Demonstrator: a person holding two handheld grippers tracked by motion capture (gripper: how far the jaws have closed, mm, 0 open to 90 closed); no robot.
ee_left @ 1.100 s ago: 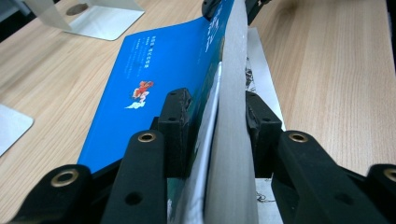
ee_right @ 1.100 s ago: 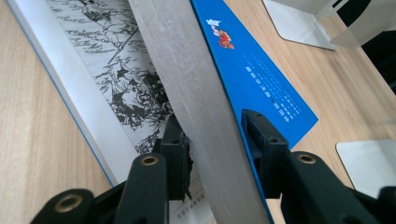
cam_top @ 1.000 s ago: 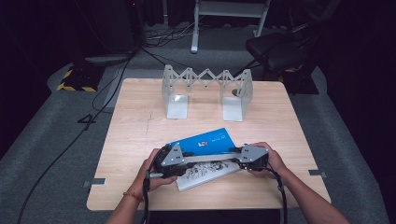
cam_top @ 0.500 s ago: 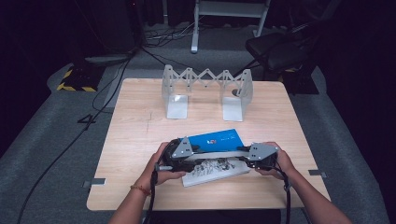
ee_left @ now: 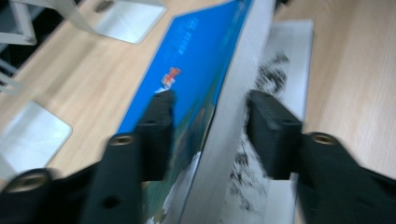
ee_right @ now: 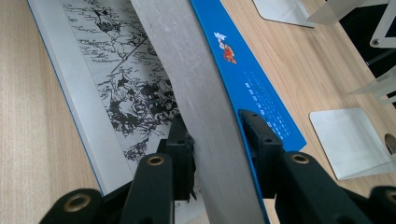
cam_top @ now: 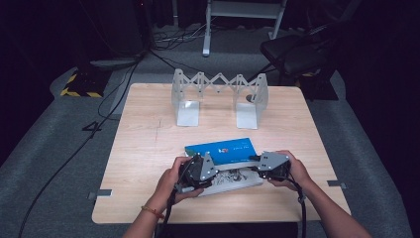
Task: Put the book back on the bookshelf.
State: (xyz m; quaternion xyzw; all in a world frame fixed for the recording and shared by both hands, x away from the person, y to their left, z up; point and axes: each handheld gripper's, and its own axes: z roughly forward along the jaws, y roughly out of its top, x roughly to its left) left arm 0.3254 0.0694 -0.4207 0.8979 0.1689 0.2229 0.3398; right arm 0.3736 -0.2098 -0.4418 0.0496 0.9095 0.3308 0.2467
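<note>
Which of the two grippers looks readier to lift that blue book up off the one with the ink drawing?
The right gripper, probably. Its jaws are clamped on the blue book. The left gripper straddles the same book, but with a gap beside one jaw; its jaws have just been closing. The ink-drawing book lies flat beneath.

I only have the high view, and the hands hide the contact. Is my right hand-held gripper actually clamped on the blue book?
Observer: Yes. The right hand-held gripper has both jaws pressed on the blue book, one on each cover, with the page edge facing the camera.
Operator: And the left?
Observer: The left hand-held gripper straddles the same book. Its jaws have just been closing, but blur hides whether both pads press.
Operator: What's underneath?
Observer: A white book with a black ink drawing, lying flat on the wooden table.
</note>
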